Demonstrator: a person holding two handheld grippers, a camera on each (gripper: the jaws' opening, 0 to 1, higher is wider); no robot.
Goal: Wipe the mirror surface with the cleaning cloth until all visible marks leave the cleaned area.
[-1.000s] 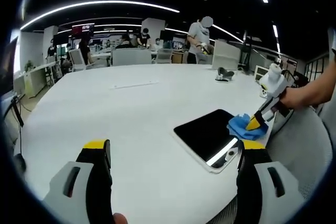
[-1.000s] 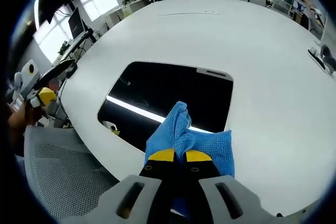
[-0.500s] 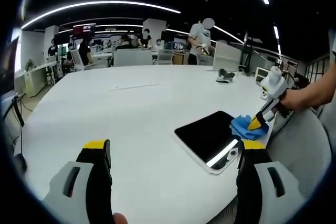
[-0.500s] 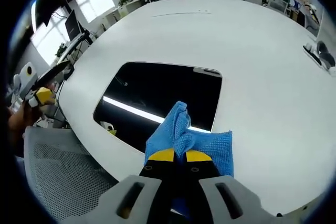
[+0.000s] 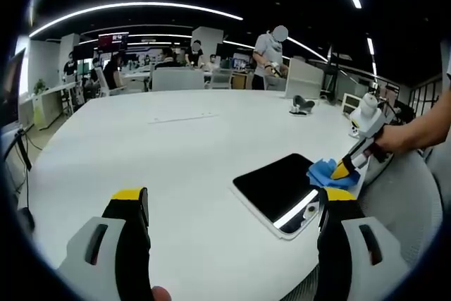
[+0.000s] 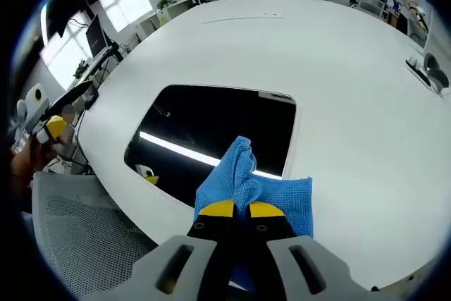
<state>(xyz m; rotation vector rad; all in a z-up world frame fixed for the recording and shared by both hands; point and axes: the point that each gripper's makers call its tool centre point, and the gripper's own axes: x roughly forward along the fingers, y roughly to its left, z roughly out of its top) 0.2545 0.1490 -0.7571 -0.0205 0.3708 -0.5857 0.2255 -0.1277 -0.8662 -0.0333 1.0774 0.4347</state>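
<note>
Your left tongs [image 5: 229, 206] stand wide open in the left gripper view, holding nothing, their yellow-tipped jaws spread far apart above the white counter [image 5: 162, 153]. Ahead and to the right lies the mirror [image 5: 278, 185], a dark rounded rectangle flat on the counter near its edge, with a bright strip of ceiling light reflected along its near side. At the mirror's far right corner sits the blue cleaning cloth [image 5: 323, 172], pinched by your right tongs [image 5: 341, 169], which come in from the right with your hand [image 5: 394, 137] behind them. Farther back on the counter rests a small dark object [image 5: 301, 106] (too small to identify), and people [image 5: 268, 58] stand and sit among desks in the background. A grey mesh chair [image 5: 394, 209] sits just off the counter's edge at the right.

In the right gripper view, your right tongs [image 6: 239, 209] are clamped together on the cleaning cloth [image 6: 254, 188], which bunches up between the yellow tips and spreads onto the mirror's near edge. The mirror [image 6: 211, 135] lies flat on the counter [image 6: 338, 82] just beyond, reflecting a light strip. Your left tongs [image 6: 49, 128] show at the far left, above the mesh chair [image 6: 84, 237].
</note>
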